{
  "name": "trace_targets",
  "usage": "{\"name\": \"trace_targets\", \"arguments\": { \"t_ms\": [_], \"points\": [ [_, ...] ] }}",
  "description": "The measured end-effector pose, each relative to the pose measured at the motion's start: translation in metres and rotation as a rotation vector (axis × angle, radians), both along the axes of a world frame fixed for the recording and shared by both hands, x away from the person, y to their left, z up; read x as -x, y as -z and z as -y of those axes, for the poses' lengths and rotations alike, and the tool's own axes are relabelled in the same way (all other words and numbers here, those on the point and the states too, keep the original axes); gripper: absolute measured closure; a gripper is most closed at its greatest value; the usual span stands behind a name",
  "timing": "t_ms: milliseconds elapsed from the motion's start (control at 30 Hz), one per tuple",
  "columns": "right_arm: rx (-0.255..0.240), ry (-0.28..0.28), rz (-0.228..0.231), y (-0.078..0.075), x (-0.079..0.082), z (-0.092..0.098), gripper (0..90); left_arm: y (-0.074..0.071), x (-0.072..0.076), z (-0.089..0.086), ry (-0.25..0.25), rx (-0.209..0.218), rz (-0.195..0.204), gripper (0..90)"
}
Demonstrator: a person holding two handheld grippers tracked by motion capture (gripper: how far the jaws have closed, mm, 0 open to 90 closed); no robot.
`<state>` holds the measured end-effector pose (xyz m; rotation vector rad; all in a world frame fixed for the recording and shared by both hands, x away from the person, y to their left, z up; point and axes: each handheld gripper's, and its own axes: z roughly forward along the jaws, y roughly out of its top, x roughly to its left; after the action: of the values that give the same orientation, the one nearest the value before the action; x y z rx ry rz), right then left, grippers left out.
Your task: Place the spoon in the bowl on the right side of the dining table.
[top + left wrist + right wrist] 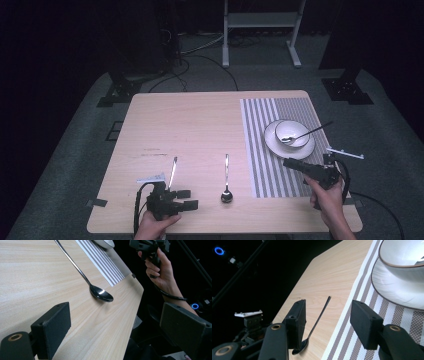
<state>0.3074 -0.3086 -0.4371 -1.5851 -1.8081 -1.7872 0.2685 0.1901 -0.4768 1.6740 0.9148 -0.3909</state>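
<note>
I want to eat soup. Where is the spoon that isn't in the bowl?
In the high view the spoon lies on the bare wood near the table's front edge, just left of the striped mat, between the two grippers.

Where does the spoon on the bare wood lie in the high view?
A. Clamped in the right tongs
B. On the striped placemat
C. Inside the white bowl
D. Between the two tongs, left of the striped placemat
D: the spoon lies flat on the wood, with the left tongs to its left and the striped placemat and right tongs to its right.
</note>
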Motion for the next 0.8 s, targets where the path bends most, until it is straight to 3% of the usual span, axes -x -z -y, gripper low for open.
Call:
{"name": "trace_targets", "arguments": {
  "t_ms": [300, 800],
  "points": [
    [0.043, -0.031, 0.02, 0.007, 0.007, -0.011, 43.6, -0.001, 0.001, 0.0, -0.001, -0.002, 0.004, 8.4],
    [0.072, -0.06, 0.05, 0.017, 0.018, -0.024, 41.4, -0.001, 0.001, -0.003, -0.016, 0.005, 0.011, 8.4]
  ]
}}
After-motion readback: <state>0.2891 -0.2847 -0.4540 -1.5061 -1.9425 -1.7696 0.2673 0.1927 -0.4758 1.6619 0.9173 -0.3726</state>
